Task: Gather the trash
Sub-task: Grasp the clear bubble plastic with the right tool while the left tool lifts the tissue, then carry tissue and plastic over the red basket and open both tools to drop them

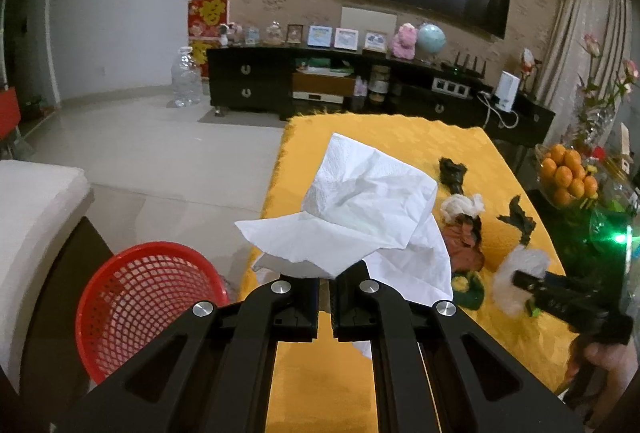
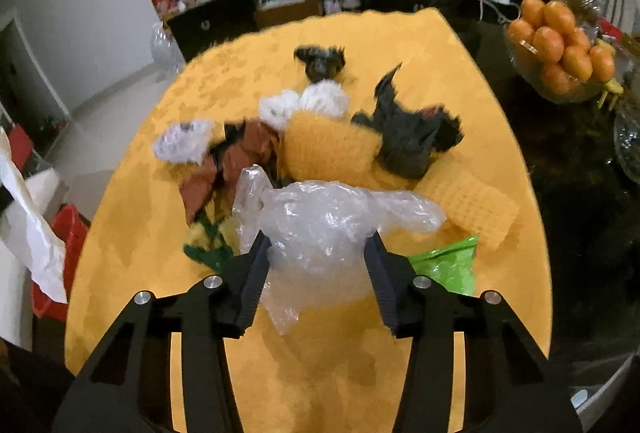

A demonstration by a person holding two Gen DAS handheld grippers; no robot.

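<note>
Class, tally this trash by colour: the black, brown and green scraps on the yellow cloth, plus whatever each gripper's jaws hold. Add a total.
Black scraps: 2
Brown scrap: 1
Green scraps: 2
Clear bag, in the right jaws: 1
White tissue, in the left jaws: 1
Total: 7

Both wrist views look forward and down over the tabletop (image 1: 392, 137) toward the TV cabinet (image 2: 224, 17) (right one closer in), sharing the scattered trash.
</note>
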